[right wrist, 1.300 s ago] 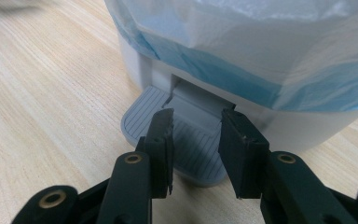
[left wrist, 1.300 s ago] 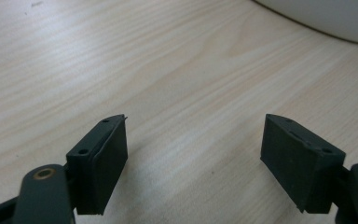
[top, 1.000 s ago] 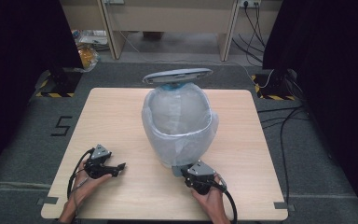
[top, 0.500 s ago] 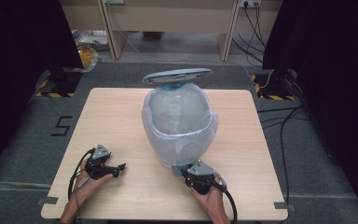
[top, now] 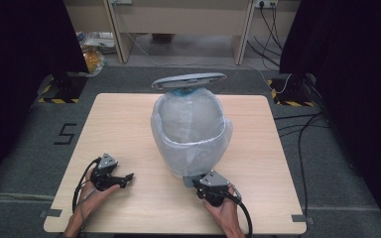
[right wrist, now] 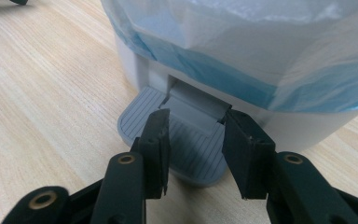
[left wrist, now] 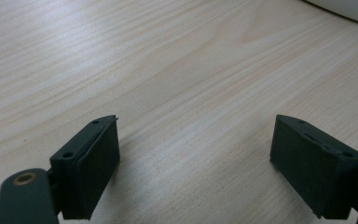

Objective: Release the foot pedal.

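Grey ribbed pedal (right wrist: 179, 140) right under my right gripper (right wrist: 193, 140) — jaws narrow, straddling pedal arm, pressing down, not clamped on anything. Pedal bin (top: 191, 131) just beyond, mid-table, white, liner bag (right wrist: 261, 56) draped over rim. Lid (top: 189, 80) up at far side — opening looks done; bag work left. My left gripper (top: 110, 174) rests wide on bare wooden table (top: 129, 114), well apart from bin.

Light wood worktop (top: 129, 124) on grey carpet floor (top: 39, 148), black curtains (top: 347, 59) both sides, beige desk (top: 178, 20) behind, cables (top: 302, 129) right
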`<state>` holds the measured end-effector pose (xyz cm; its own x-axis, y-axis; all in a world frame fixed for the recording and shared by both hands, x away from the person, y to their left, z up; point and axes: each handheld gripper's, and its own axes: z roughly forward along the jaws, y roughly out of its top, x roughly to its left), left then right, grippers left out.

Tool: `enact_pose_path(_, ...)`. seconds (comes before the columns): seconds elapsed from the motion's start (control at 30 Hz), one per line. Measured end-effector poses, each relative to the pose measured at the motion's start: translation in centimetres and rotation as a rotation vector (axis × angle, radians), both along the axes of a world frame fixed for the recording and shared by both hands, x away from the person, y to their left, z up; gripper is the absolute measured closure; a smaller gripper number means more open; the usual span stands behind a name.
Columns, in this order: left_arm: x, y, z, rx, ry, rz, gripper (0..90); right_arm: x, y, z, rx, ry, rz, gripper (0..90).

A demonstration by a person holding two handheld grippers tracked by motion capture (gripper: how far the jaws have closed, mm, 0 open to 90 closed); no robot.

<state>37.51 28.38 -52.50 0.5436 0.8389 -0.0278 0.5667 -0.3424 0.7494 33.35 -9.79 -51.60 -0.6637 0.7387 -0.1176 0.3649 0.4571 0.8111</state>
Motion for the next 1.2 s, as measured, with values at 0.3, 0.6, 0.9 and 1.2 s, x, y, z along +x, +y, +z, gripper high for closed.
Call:
enact_pose_path(0.3,0.01,0.00,-0.01,-0.002,-0.002,0.001,14.7,-0.09,-0.02,0.06,0.000,-0.011,-0.004,58.8)
enact_pose_path(0.6,0.01,0.00,-0.01,-0.003,-0.002,0.002,14.7,-0.17,-0.07,0.21,0.004,-0.023,-0.009,57.2)
enact_pose_path(0.9,0.01,0.01,-0.01,-0.002,-0.001,0.001,14.8,-0.18,-0.08,0.28,-0.002,-0.034,-0.013,55.6)
enact_pose_path(1.2,0.01,0.00,-0.02,-0.004,-0.002,0.002,14.8,-0.30,-0.16,0.48,-0.001,-0.035,-0.023,51.0)
